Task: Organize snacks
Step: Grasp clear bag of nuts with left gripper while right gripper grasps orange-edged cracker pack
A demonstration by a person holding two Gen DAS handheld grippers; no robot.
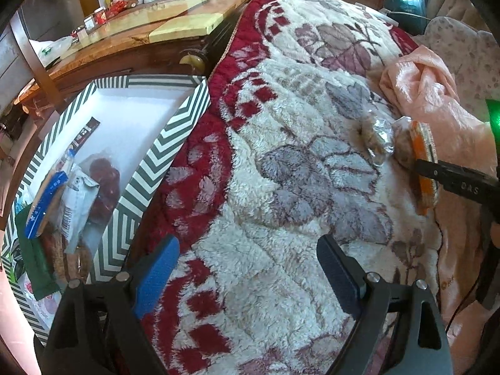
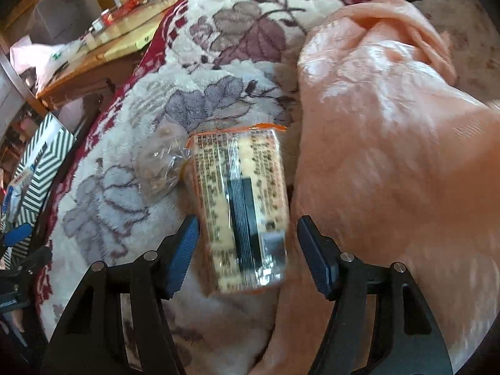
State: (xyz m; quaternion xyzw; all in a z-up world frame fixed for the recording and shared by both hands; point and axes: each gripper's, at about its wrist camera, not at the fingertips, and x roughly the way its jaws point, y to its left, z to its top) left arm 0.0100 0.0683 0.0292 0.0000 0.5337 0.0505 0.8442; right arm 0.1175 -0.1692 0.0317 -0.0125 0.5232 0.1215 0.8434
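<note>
Fleecy floral blanket (image 1: 265, 187) in cream, red and grey covers the bed; a peach quilt (image 2: 390, 125) is bunched on its right side. Wooden table (image 1: 131, 31) with photos and small boxes stands behind.

Striped box (image 1: 162, 143), green-and-white chevron walls, white inside, sits at the bed's left edge. Inside it, piled at the near end: a blue-edged packet (image 1: 47, 203), a white-grey pouch (image 1: 78, 203), a clear bag of dark red pieces (image 1: 104, 184), a green packet (image 1: 36, 262). Far end of the box is bare.

On the blanket, near the quilt: an orange-trimmed snack pack (image 2: 240, 206) with printed text and a dark stripe, lying flat. Just beside it, touching, a clear crinkly bag (image 2: 159, 168) of brownish pieces.

Right gripper (image 2: 247, 253) hangs over the snack pack, fingers apart, one on each side of the pack's near end, pads not pressing it. Left gripper (image 1: 247, 275) over bare blanket beside the box, fingers wide apart, nothing between them.
</note>
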